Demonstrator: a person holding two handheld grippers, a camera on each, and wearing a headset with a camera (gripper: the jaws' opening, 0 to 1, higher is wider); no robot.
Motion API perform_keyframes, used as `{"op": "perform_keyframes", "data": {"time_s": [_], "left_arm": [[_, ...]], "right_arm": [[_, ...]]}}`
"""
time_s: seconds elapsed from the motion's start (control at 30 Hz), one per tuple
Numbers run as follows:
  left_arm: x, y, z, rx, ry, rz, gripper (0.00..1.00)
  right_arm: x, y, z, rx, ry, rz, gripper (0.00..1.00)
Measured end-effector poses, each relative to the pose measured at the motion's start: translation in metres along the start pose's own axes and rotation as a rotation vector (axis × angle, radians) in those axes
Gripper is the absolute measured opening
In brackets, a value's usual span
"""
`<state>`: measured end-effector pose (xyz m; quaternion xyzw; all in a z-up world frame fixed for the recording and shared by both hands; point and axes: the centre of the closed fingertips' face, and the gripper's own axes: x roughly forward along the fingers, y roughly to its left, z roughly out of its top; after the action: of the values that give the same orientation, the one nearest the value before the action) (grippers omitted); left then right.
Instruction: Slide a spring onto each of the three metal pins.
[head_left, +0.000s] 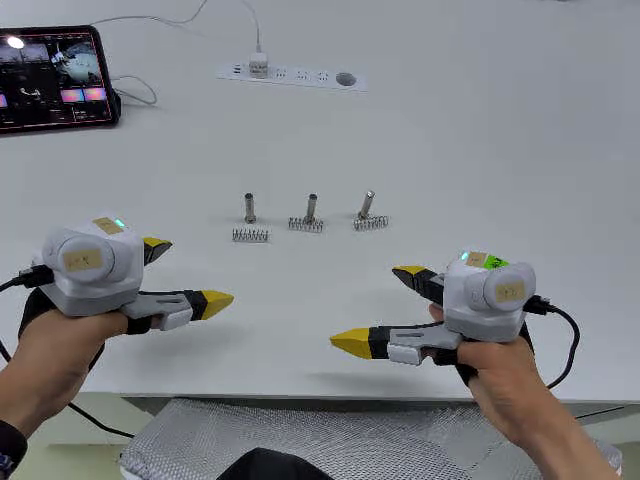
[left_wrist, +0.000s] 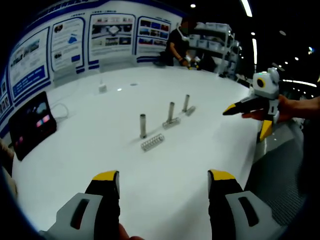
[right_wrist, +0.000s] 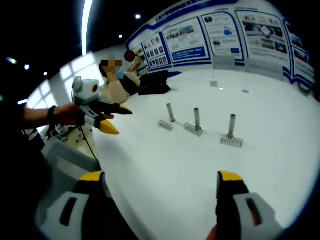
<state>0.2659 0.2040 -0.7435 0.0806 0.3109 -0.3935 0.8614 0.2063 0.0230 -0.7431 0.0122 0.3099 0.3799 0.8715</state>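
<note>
I hold my left gripper (head_left: 190, 272) low over the near edge of the white workbench (head_left: 480, 150), its yellow-tipped jaws spread wide with nothing between them. My right gripper (head_left: 375, 306) hangs opposite it on the other side, its jaws also wide apart and bare. The two point roughly toward each other and stand well apart. Both sit nearer to me than the parts.

Beyond the grippers, near the middle of the bench, three short metal pins stand in a row across the head view: the left pin (head_left: 250, 207), the middle pin (head_left: 311, 208) and the right pin (head_left: 367, 205). None of them carries a spring. One small coil lies flat on the bench just on my side of each pin: the left spring (head_left: 250, 235), the middle spring (head_left: 306, 225) and the right spring (head_left: 370, 223). The middle and right springs lie close against the feet of their pins; I cannot tell whether they touch.

At the far left corner a tablet (head_left: 55, 75) lies with its screen lit. A white power strip (head_left: 300, 75) lies along the far side, and a white plug (head_left: 259, 67) sits in it.
</note>
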Motion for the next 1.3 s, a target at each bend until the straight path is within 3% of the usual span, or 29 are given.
{"op": "perform_keyframes", "data": {"time_s": [0.77,1.1,1.3], "left_arm": [[0.035,-0.018,0.018,0.118,0.050,-0.084,0.72],[0.060,-0.012,0.030,0.157,0.064,-0.099,0.65],[0.075,-0.010,0.027,0.168,0.095,-0.106,0.58]], "right_arm": [[-0.011,-0.005,-0.006,0.010,-0.002,-0.018,0.93],[-0.014,-0.007,-0.007,0.014,-0.003,-0.022,0.93],[-0.018,-0.010,-0.007,0.019,-0.003,-0.029,0.93]]}}
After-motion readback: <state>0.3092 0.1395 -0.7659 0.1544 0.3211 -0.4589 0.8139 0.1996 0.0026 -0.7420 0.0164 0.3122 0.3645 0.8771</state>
